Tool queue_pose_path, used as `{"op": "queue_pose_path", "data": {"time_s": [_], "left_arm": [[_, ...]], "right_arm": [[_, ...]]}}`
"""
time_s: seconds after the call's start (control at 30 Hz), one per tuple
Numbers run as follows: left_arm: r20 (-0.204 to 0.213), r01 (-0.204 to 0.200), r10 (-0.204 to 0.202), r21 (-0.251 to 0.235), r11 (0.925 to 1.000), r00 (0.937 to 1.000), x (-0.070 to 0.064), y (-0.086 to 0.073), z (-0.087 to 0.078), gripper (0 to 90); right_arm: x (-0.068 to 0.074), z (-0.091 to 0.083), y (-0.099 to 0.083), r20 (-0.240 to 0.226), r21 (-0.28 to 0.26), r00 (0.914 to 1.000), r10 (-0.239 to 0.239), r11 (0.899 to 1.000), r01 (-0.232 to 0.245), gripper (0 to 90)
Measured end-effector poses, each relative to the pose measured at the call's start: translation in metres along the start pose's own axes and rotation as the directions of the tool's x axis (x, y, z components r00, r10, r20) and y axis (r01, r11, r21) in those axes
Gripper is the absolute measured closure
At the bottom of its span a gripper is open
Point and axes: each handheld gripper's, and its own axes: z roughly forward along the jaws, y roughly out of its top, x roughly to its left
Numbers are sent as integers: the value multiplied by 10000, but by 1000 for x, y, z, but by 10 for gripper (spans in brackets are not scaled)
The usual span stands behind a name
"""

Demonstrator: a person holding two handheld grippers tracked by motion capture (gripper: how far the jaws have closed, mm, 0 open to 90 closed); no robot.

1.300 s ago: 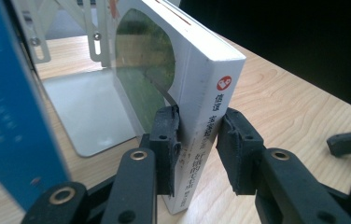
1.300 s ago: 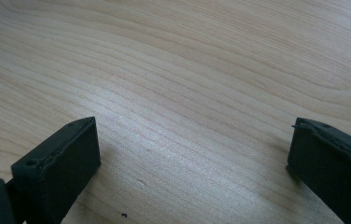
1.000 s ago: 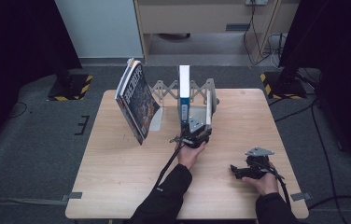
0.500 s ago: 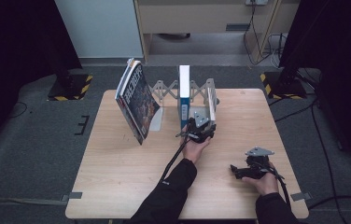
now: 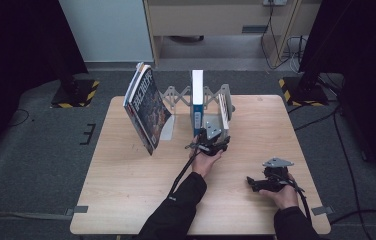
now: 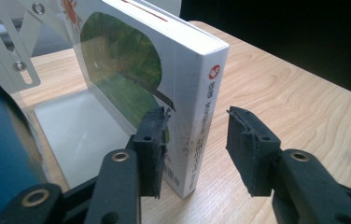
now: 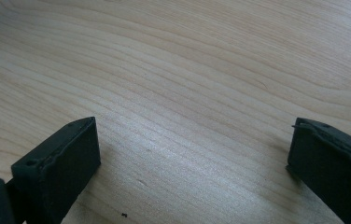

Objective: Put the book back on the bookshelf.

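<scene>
A metal expanding book rack [image 5: 175, 95] stands at the table's far middle. It holds an upright blue-and-white book [image 5: 196, 100] and, at its right end, a white book [image 5: 223, 110] with a green cover picture [image 6: 117, 70]. My left gripper [image 5: 211, 141] is at this white book, and its open jaws straddle the book's white spine [image 6: 200, 84] near the bottom. In the left gripper view [image 6: 197, 122] the left jaw lies against the cover and the right jaw stands clear of the book. My right gripper [image 5: 254, 183] rests open on the table at the near right, empty [image 7: 192, 140].
A large dark-covered book [image 5: 146, 107] leans tilted at the rack's left end. The wooden table [image 5: 126, 190] has bare room at the near left and centre. Beyond the table are a cabinet and cables on a grey floor.
My left gripper has edged forward toward the white book at the rack's right end. The right gripper has not moved.
</scene>
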Motion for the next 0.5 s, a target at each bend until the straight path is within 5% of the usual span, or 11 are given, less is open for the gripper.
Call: {"op": "queue_pose_path", "data": {"time_s": [0.5], "left_arm": [[619, -520, 526, -116, 9986, 9967, 6, 2, -42, 472]], "right_arm": [[0, 0, 0, 0, 1, 10000, 4, 10000, -4, 24]]}}
